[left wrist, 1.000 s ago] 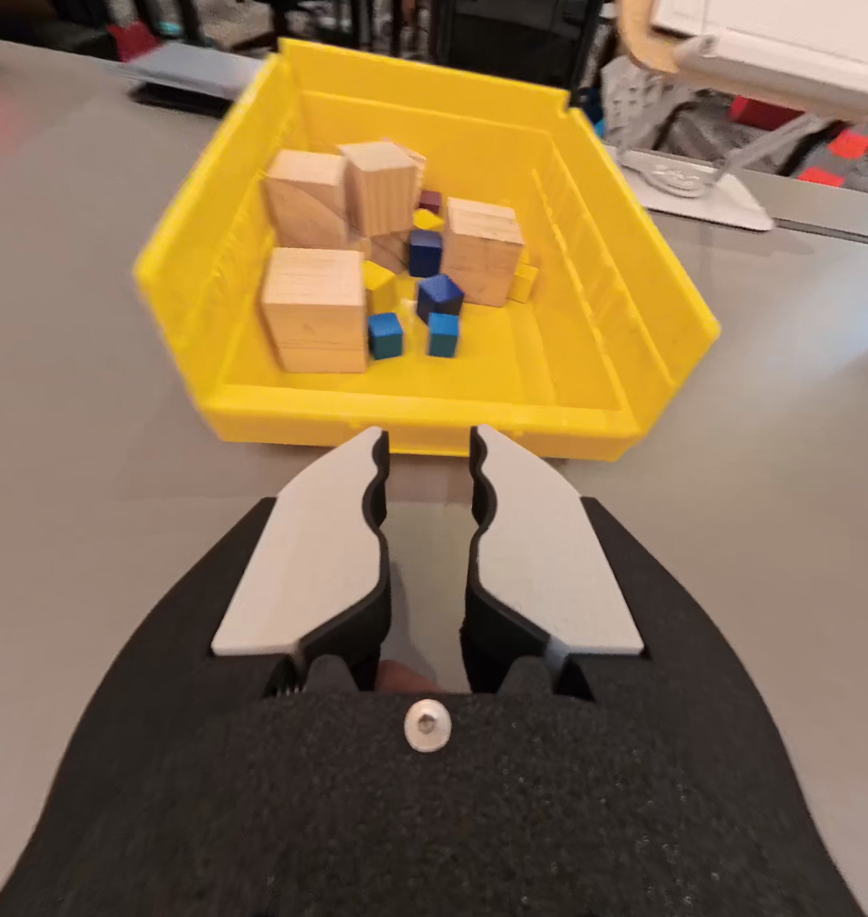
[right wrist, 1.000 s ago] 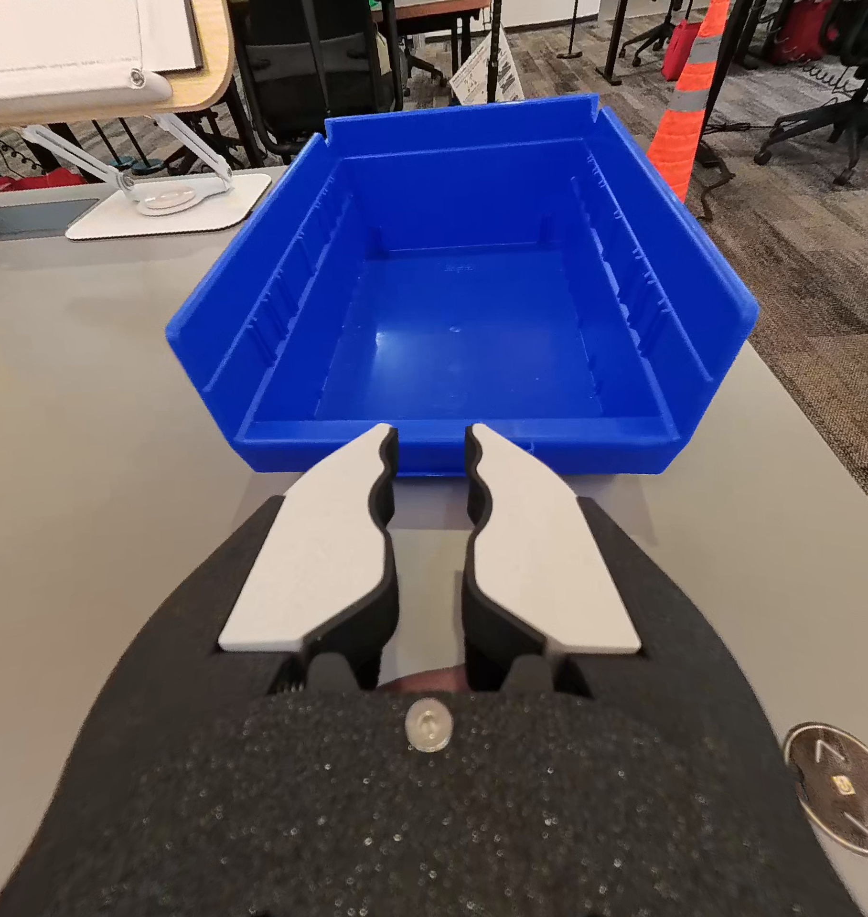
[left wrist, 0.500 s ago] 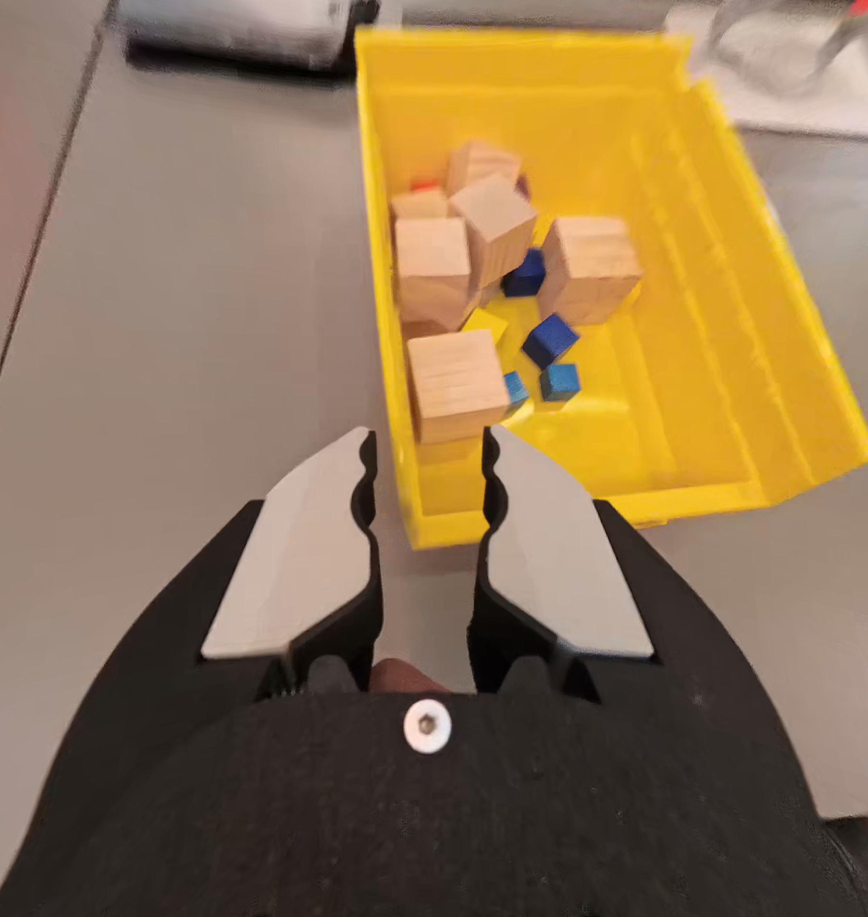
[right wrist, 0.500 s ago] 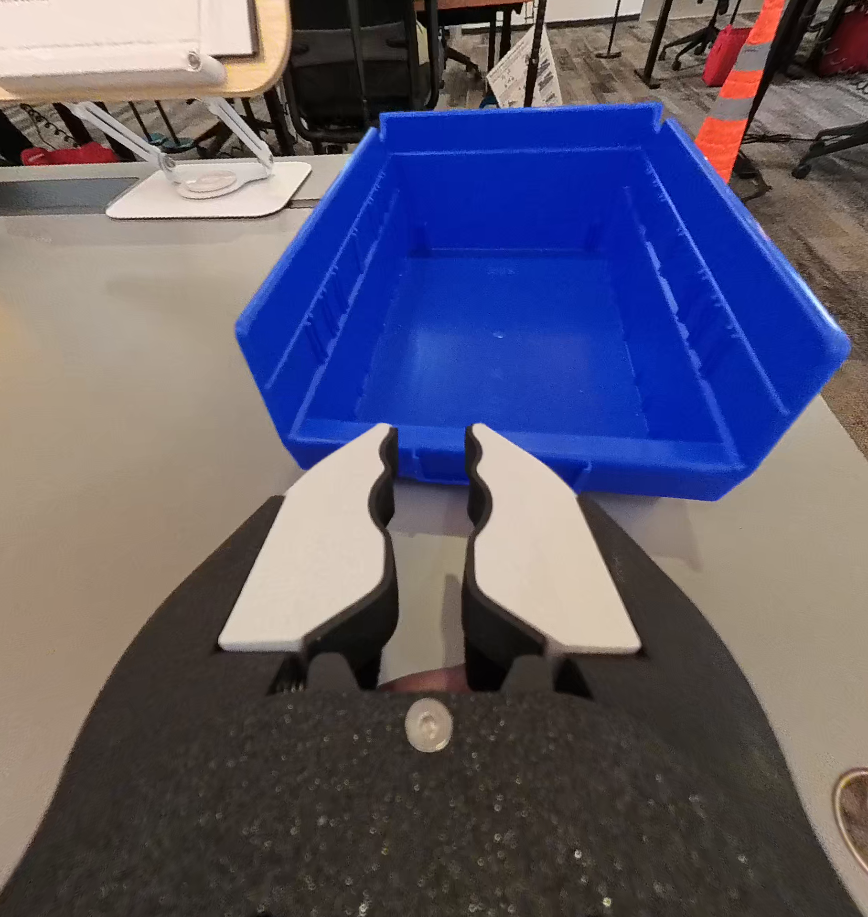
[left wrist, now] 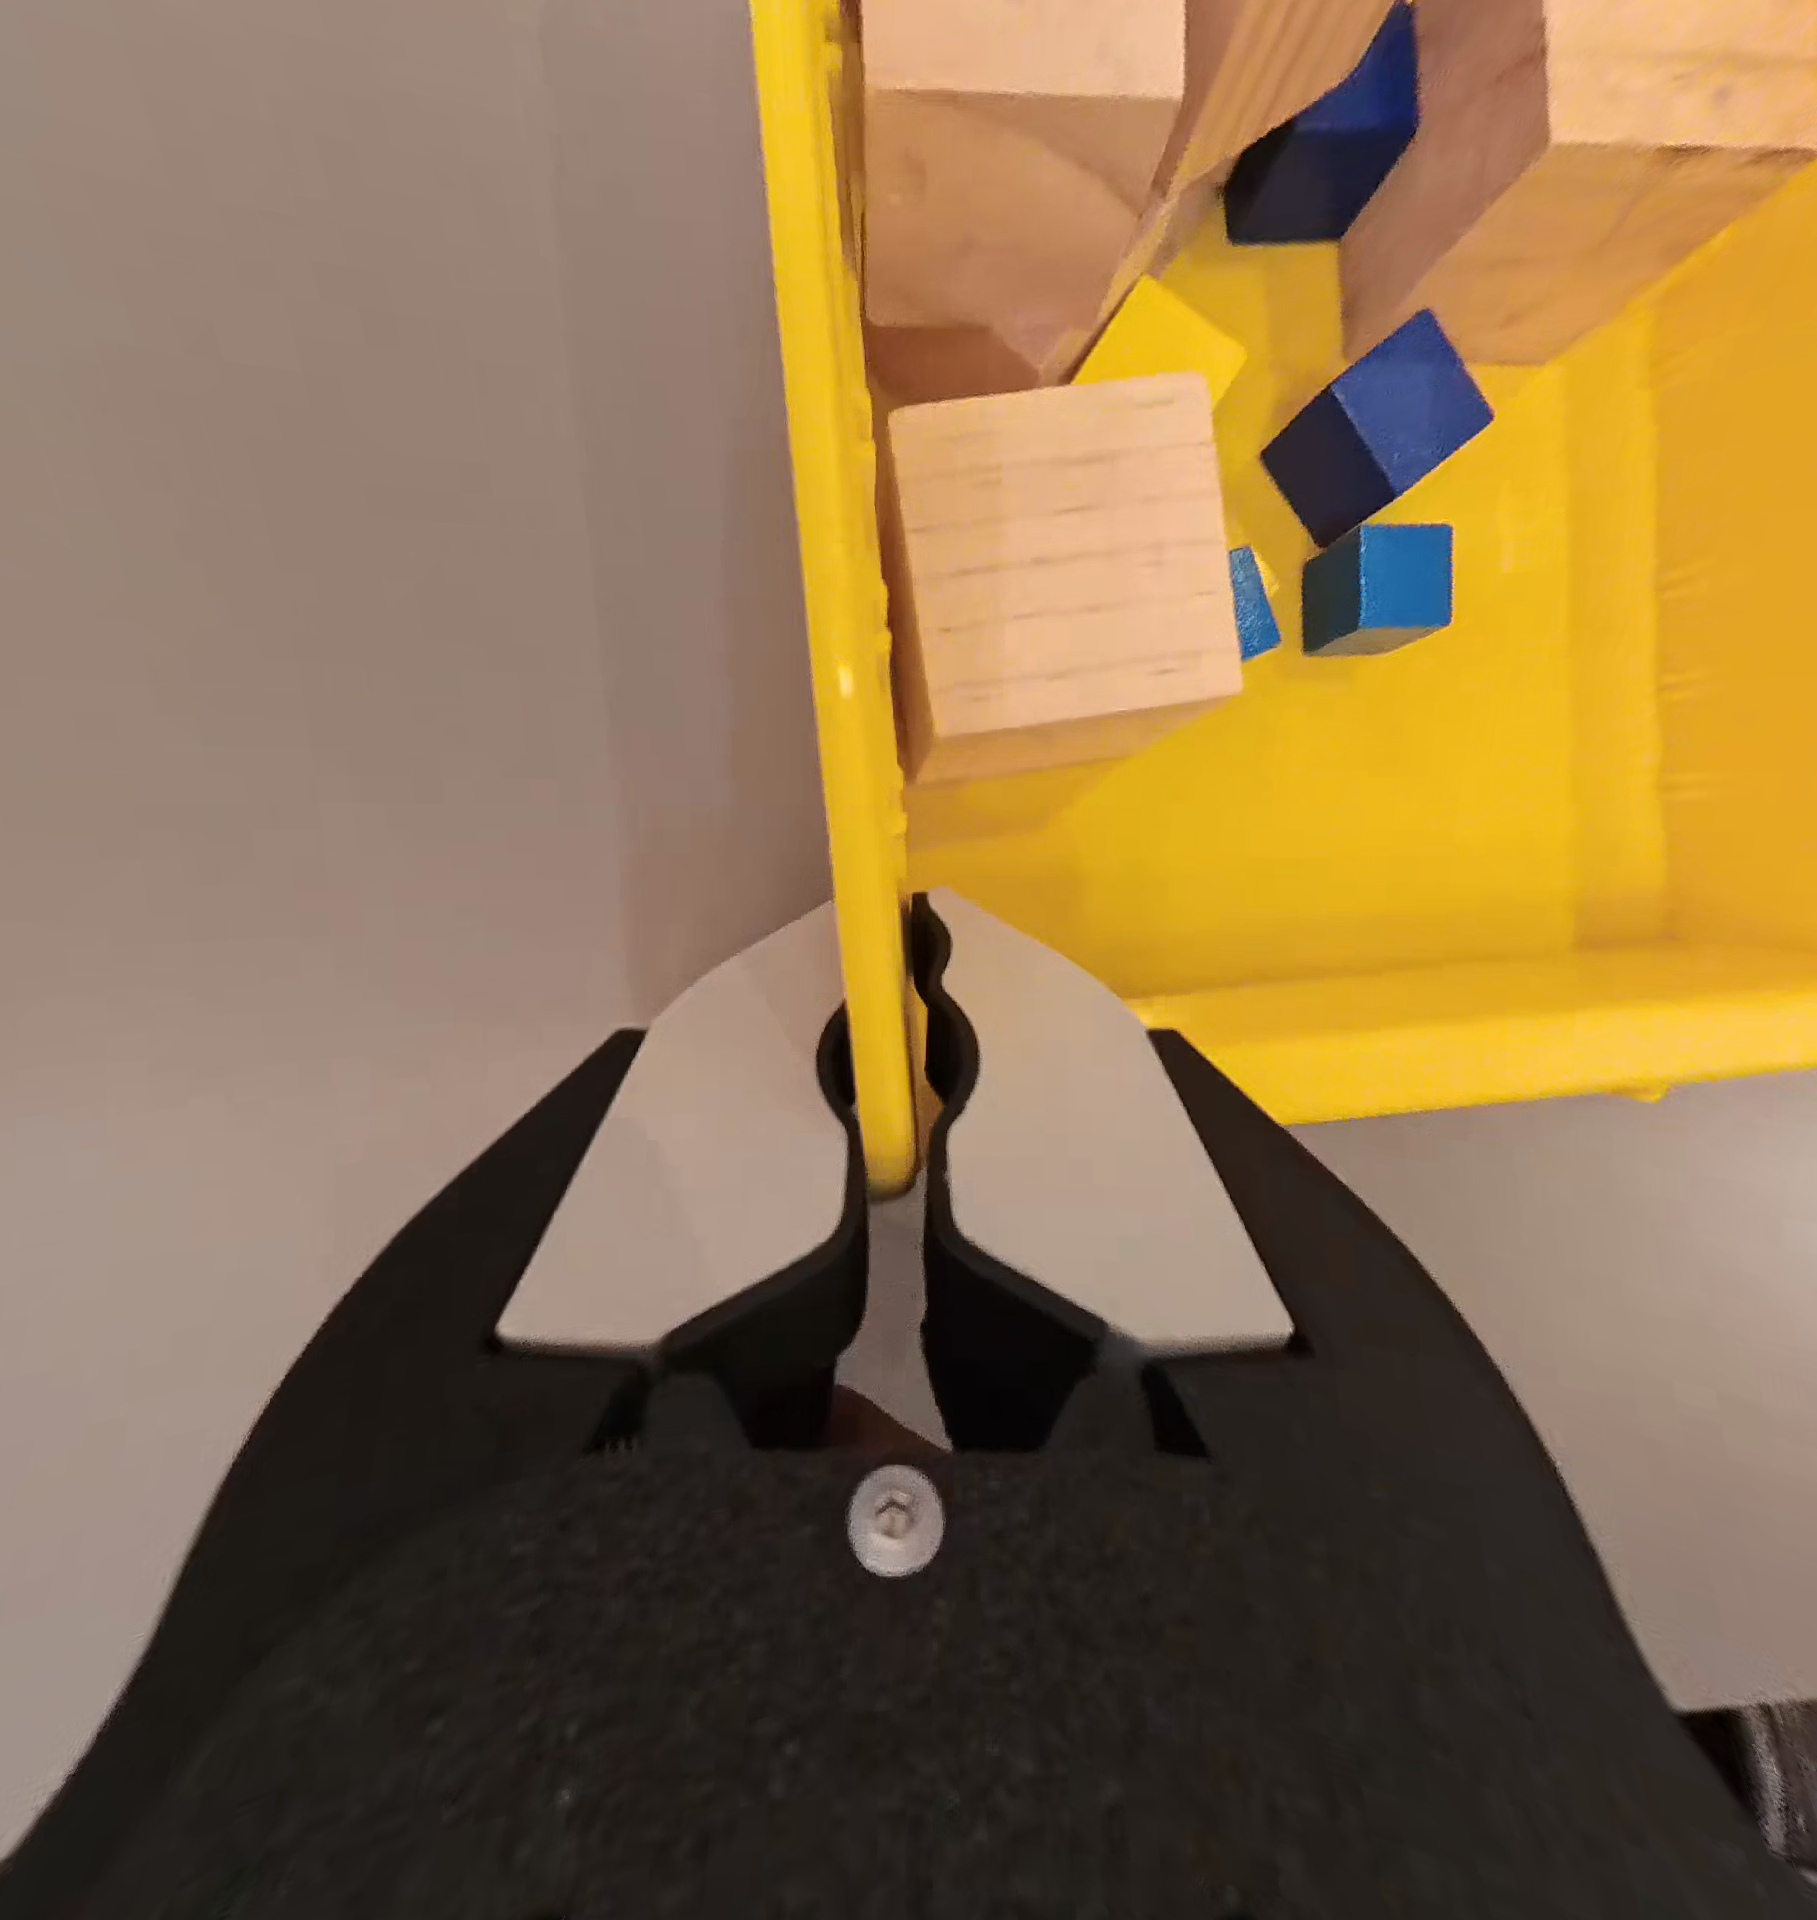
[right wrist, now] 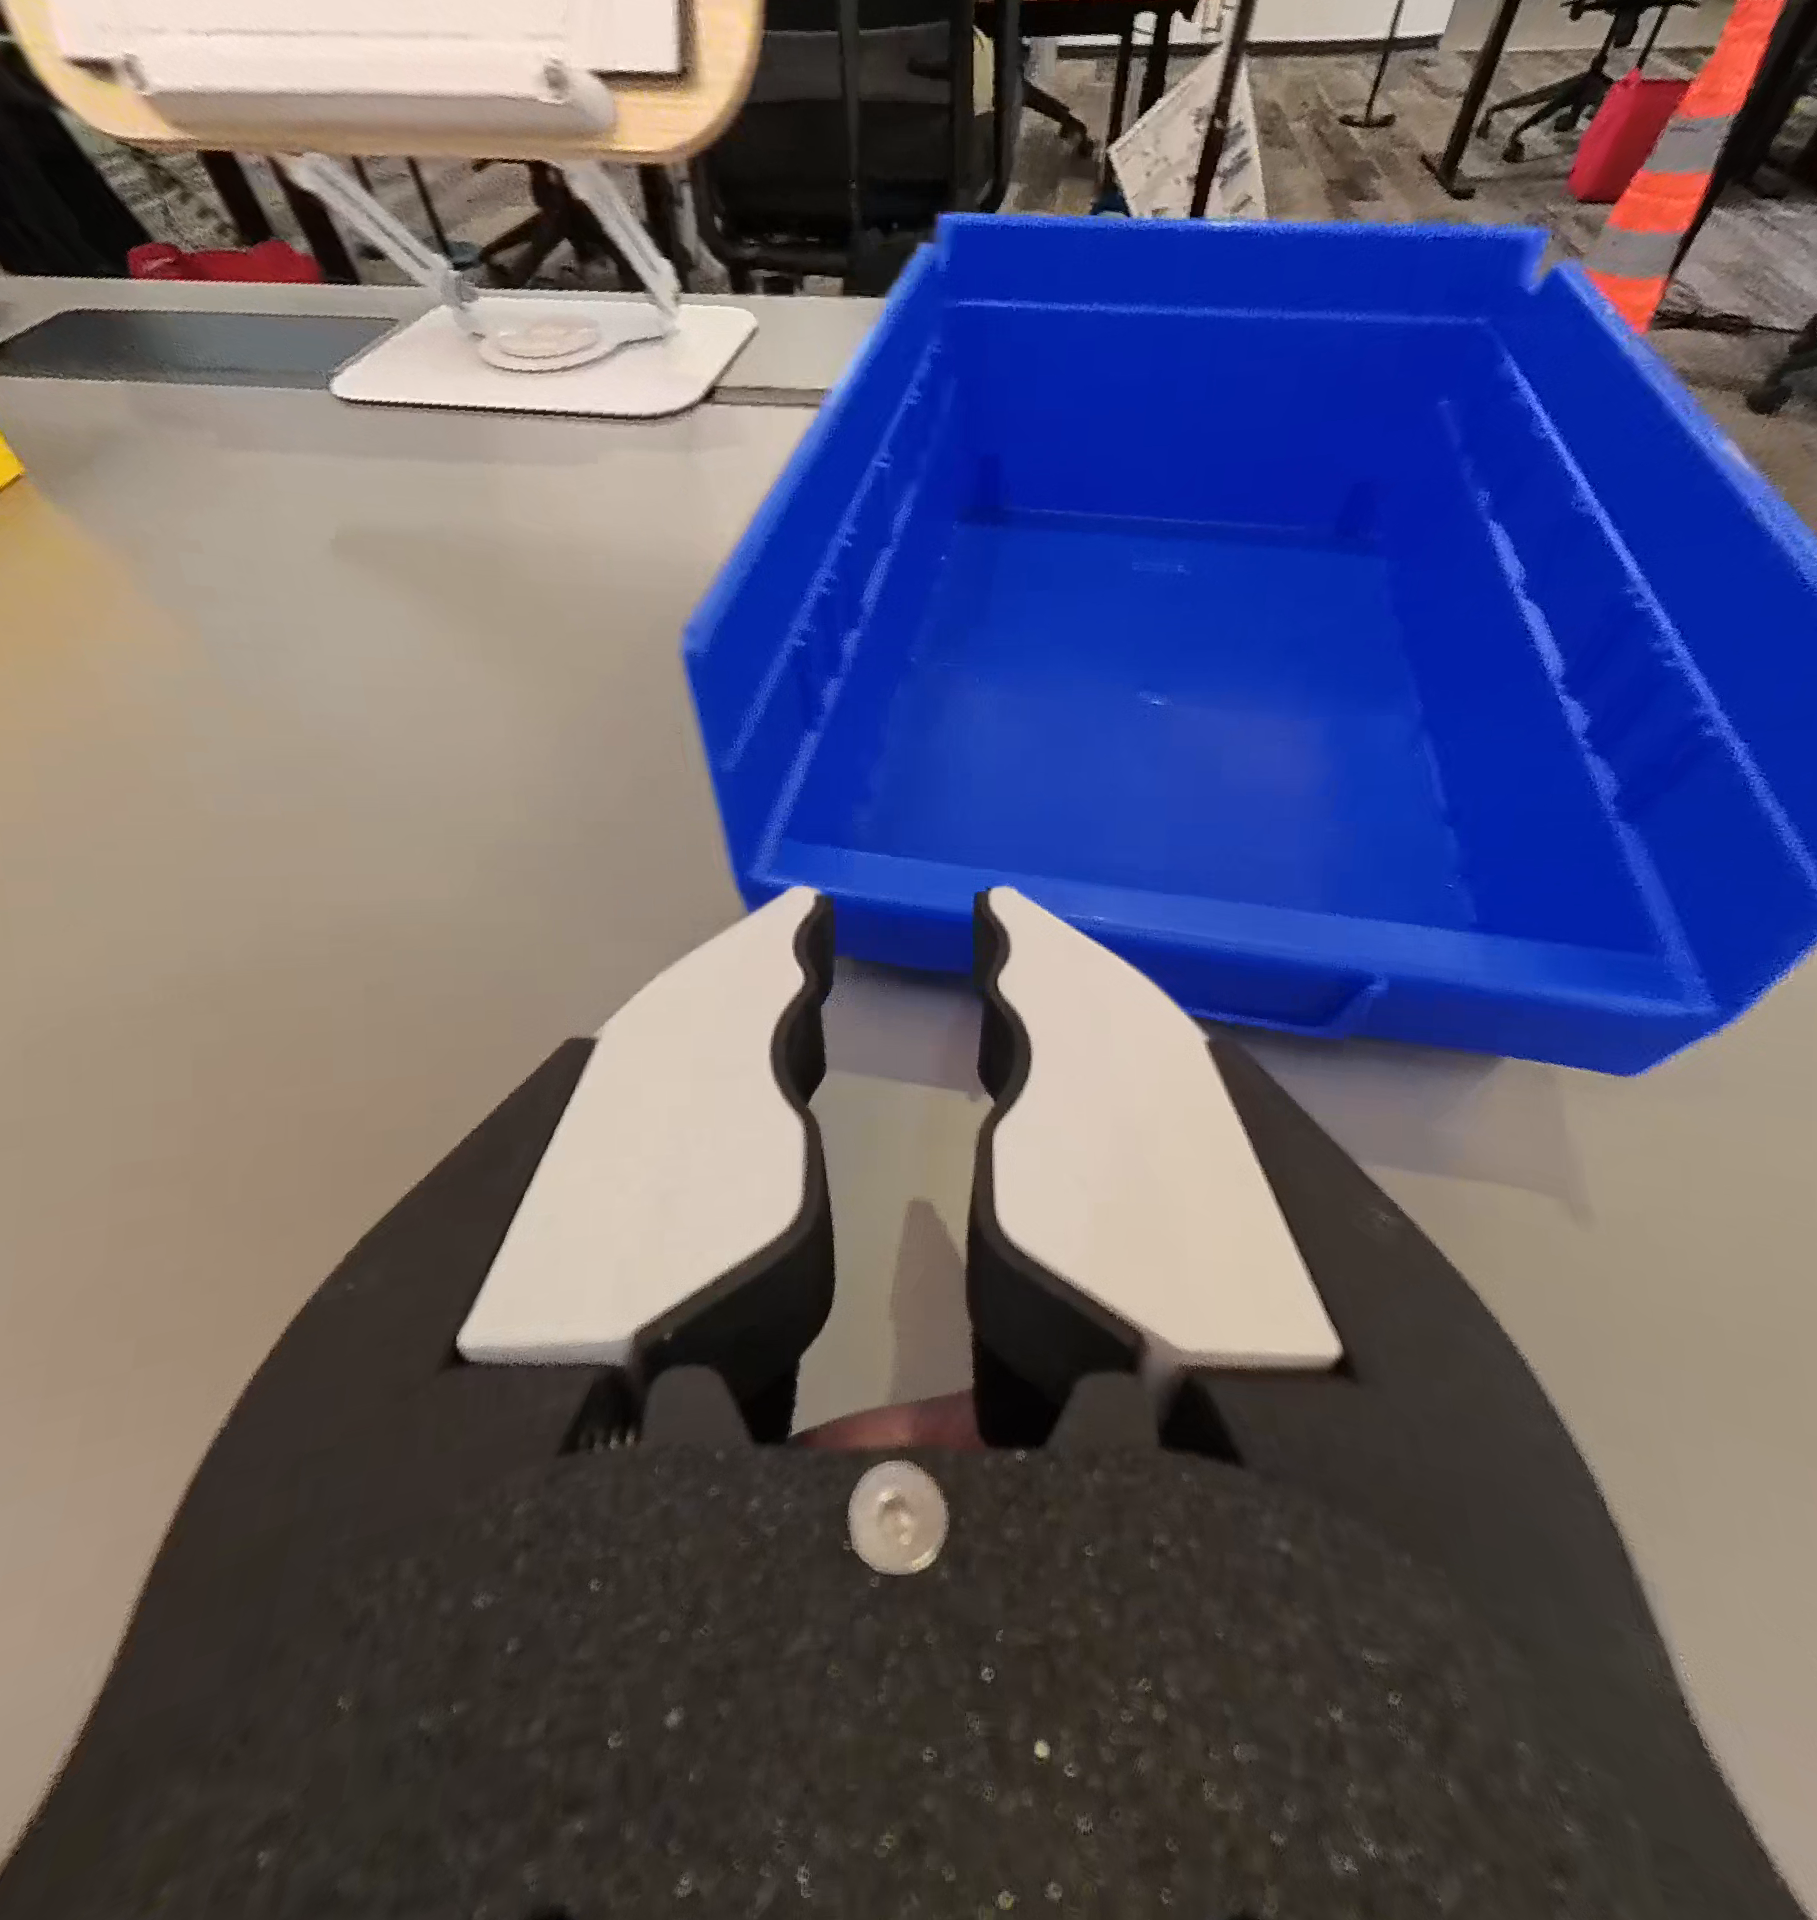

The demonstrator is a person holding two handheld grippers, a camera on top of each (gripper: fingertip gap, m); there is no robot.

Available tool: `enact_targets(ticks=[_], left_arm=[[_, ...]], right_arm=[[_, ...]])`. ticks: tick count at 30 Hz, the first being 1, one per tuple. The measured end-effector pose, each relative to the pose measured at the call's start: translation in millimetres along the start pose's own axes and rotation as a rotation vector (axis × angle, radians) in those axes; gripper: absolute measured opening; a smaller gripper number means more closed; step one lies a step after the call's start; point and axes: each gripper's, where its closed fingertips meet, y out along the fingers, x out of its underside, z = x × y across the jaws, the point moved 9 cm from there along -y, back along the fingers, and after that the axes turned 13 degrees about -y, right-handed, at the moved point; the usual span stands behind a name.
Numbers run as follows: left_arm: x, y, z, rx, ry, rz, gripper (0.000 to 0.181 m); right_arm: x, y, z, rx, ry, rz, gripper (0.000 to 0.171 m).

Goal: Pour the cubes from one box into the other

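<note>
Cut off by the frame: far wooden cubes, yellow box, blue box at its right.

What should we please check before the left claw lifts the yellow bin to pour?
1. Left claw closed on the yellow bin side wall: ok, one finger each side of the wall.
2. Grip depth: ok, the wall's end corner sits well down between the fingers.
3. Cubes all inside the bin: ok for those in view, such as the large wooden cube and small blue cube; the bin's far part is out of frame.
4. Blue bin empty and upright: ok.
5. Right claw free: ok, open, holding nothing.
6. Gap between the bins: cannot tell.
</note>
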Motion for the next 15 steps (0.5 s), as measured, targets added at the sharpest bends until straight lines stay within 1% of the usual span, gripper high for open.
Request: enact_targets(ticks=[3,5,8,12,15], left_arm=[[6,0,5,0.015,0.041,0.040,0.005],[13,0,18,0.041,0.076,0.054,0.006],[24,-1,37,0.076,0.062,0.092,0.006],[36,-1,55,0.160,-0.035,0.143,0.005],[46,-2,72,0.204,-0.046,0.143,0.003]], right_arm=[[-5,3,-21,-0.038,-0.038,0.008,0.025],[-9,7,-36,-0.074,-0.051,0.008,0.025],[-19,11,-60,-0.132,-0.041,0.022,0.025],[-44,18,-109,-0.249,-0.039,0.069,0.025],[-73,32,-146,-0.374,-0.105,0.064,0.025]])
